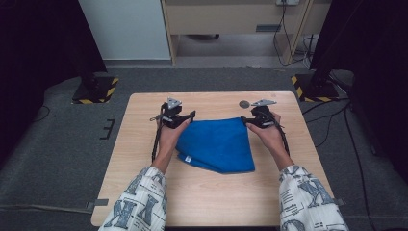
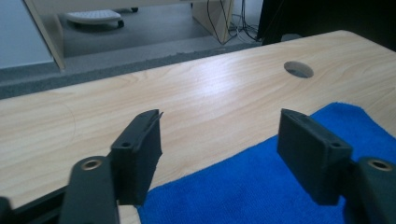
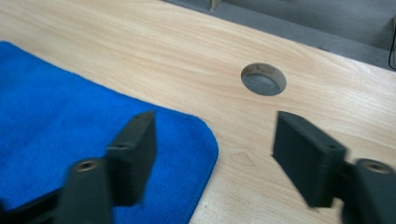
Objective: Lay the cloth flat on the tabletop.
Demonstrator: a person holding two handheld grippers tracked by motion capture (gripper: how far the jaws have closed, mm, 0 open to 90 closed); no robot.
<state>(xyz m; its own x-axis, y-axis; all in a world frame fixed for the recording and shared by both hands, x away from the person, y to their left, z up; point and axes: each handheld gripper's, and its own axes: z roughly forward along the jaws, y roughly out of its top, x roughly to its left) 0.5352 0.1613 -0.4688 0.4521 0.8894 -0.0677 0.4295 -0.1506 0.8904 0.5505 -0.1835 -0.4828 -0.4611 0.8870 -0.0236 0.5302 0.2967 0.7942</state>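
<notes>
Where the person's patterned sleeves (image 1: 139, 204) come in from the near edge of the tabletop (image 1: 211, 197), each hand carries a tool out to a far corner of a folded blue microfibre cloth (image 1: 217, 144). The left tool (image 1: 191, 114) sits at the cloth's far left corner with its jaws spread; in the left gripper view (image 2: 219, 140) the cloth's far edge (image 2: 261, 182) runs across beneath the gap, lying flat on the wood, and neither pad presses on it. The right tool (image 1: 244, 120) sits at the far right corner, jaws likewise spread; in the right gripper view (image 3: 214, 149) the cloth's rounded corner (image 3: 187, 154) lies under and just inside the left-hand jaw, while the right-hand jaw stands over bare wood. Nothing is pinched by either tool. Between the two tools the cloth spreads back toward the person, its near edge showing stacked layers and a small white tag (image 1: 188, 159). Just beyond the right tool a round cable hole (image 3: 263, 79) is cut in the tabletop. Farther off, past the tabletop's far edge, grey carpet (image 1: 207, 77) reaches to a wooden desk frame (image 1: 235, 19), with black stands on yellow-striped bases (image 1: 96, 89) at either side
</notes>
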